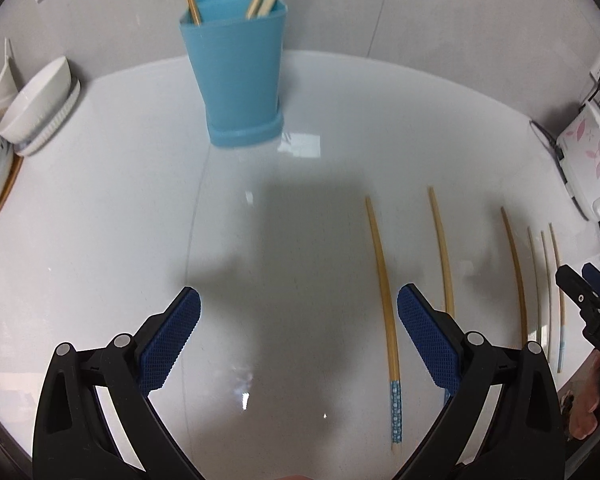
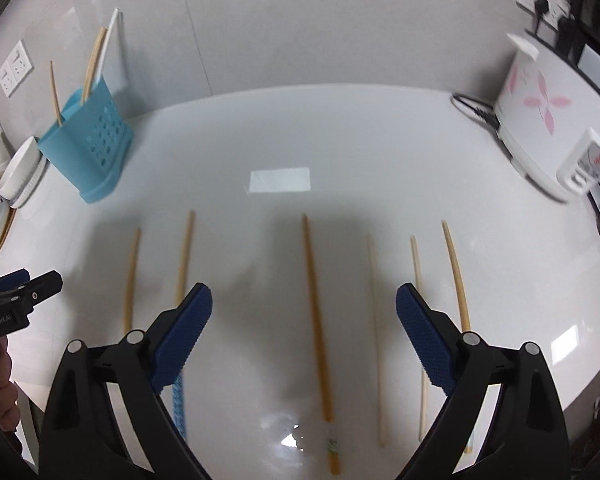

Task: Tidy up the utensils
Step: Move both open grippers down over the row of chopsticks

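Several wooden chopsticks lie side by side on the white table (image 1: pixel 100 200). My left gripper (image 1: pixel 298 292) hangs open above the table. A chopstick with a blue patterned end (image 1: pixel 384 292) lies below, just inside its right finger. My right gripper (image 2: pixel 304 290) is open too, over a darker chopstick (image 2: pixel 314 312) that runs between its fingers without touching them. Paler chopsticks (image 2: pixel 374 320) lie to the right. A blue utensil holder (image 1: pixel 236 76) (image 2: pixel 88 144) at the back holds a few chopsticks upright. Each gripper shows at the edge of the other's view, the right gripper (image 1: pixel 576 270) and the left gripper (image 2: pixel 40 276).
White bowls and plates (image 1: pixel 36 104) are stacked at the table's left edge. A white appliance with pink flowers (image 2: pixel 540 100) and its cable stand at the back right. Wall sockets (image 2: pixel 14 66) are on the wall behind.
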